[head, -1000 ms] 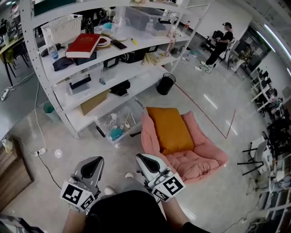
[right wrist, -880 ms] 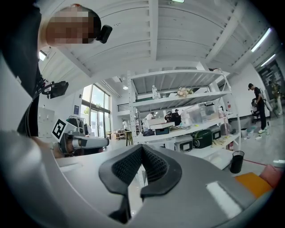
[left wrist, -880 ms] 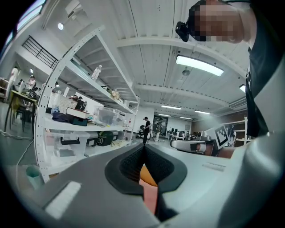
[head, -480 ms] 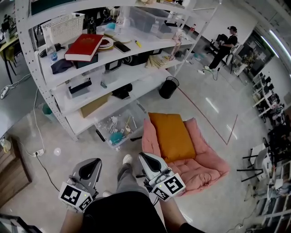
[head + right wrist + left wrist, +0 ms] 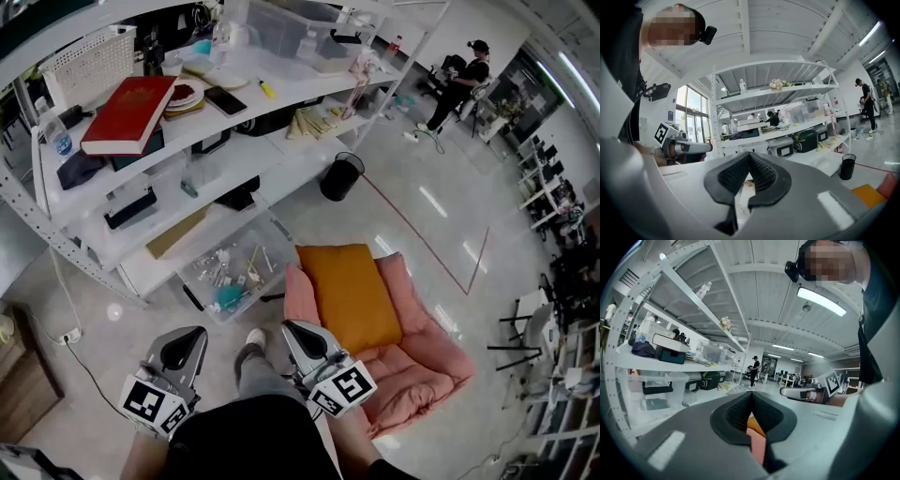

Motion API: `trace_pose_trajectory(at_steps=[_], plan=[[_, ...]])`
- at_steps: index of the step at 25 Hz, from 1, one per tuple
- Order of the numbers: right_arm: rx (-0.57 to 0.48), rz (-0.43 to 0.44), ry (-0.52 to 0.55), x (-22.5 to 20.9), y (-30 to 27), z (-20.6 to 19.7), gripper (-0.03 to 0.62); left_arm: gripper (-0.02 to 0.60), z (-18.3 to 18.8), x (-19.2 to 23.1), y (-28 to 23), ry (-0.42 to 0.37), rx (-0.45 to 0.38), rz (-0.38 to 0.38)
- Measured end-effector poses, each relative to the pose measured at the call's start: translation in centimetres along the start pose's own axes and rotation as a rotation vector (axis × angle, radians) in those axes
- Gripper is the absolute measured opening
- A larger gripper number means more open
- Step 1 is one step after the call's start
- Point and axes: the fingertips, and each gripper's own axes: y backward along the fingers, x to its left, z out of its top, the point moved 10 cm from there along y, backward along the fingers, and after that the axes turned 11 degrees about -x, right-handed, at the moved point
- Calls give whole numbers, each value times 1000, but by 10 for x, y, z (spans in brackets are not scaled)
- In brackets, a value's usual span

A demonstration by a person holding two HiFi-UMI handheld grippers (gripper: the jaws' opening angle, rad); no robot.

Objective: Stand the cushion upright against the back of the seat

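Observation:
An orange cushion (image 5: 347, 295) lies on a pink padded floor seat (image 5: 417, 352) right of centre in the head view. Whether it leans on the backrest I cannot tell. My left gripper (image 5: 190, 334) is held low at the left, shut and empty, well short of the seat. My right gripper (image 5: 291, 328) is also shut and empty, its tip near the seat's near left edge and apart from the cushion. In the left gripper view, the shut left gripper (image 5: 751, 393) shows a sliver of the cushion (image 5: 754, 423) behind it. The right gripper view shows the cushion (image 5: 867, 193) at the lower right.
A tall white shelf rack (image 5: 234, 164) stands to the left and ahead, with a red book (image 5: 127, 108) on it. A clear bin (image 5: 230, 267) of small items sits on the floor beside the seat. A black waste bin (image 5: 339, 175) stands beyond. A person (image 5: 459, 80) is far back.
The whole view has moved forward: the rack and the seat are closer and lower in the picture. Both grippers came along, still shut. The cushion has not moved on the seat.

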Motion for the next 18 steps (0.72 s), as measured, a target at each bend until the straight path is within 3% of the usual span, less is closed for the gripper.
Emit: trace_pose_trajectory(at_steps=[10,18], plan=[[59,-92,-59,-123,-46,14,3,15,-2,50,-159,52,66,-75],[51,-174,-93,-210,-59,24,3,15,-9,63,-257,40,139,-128]])
